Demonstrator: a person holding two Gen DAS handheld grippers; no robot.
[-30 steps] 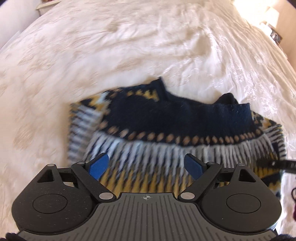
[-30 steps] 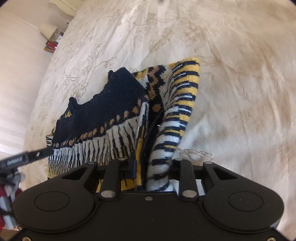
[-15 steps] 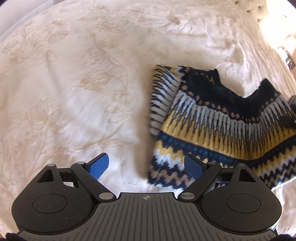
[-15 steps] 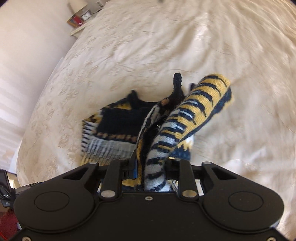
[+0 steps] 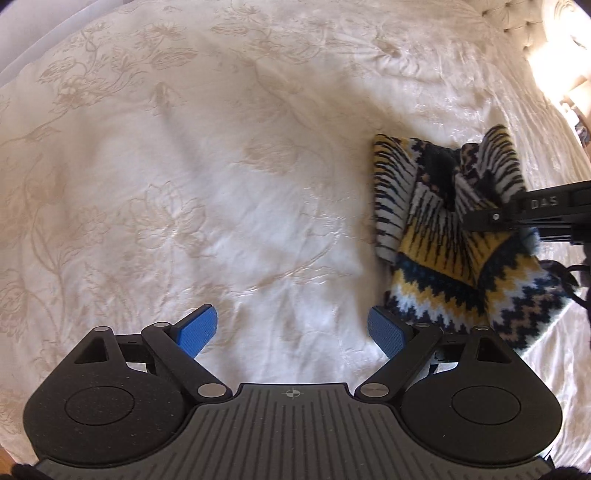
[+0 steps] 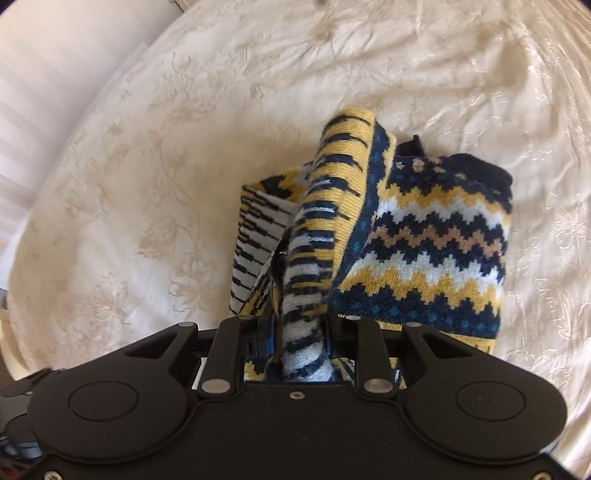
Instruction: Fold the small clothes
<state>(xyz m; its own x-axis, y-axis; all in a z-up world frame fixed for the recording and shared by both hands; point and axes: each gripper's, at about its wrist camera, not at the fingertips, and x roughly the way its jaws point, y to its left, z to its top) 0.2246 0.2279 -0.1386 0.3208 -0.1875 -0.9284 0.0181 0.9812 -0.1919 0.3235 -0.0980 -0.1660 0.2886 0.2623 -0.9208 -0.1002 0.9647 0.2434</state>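
A small knitted sweater (image 5: 443, 258) in navy, yellow and white zigzag lies on the cream bedspread at the right of the left wrist view. My left gripper (image 5: 291, 332) is open and empty over bare bedspread, left of the sweater. My right gripper (image 6: 299, 332) is shut on a striped fold of the sweater (image 6: 332, 206) and holds it lifted over the rest of the garment (image 6: 436, 251). In the left wrist view the right gripper (image 5: 491, 216) reaches in from the right edge onto the sweater.
The cream floral bedspread (image 5: 184, 184) fills both views. A tufted headboard (image 5: 517, 22) shows at the top right of the left wrist view. A pale wall or curtain (image 6: 55, 74) lies beyond the bed's left edge.
My left gripper has swung left, off the sweater and over bare bedspread. My right gripper has carried the striped fold up and across the sweater body.
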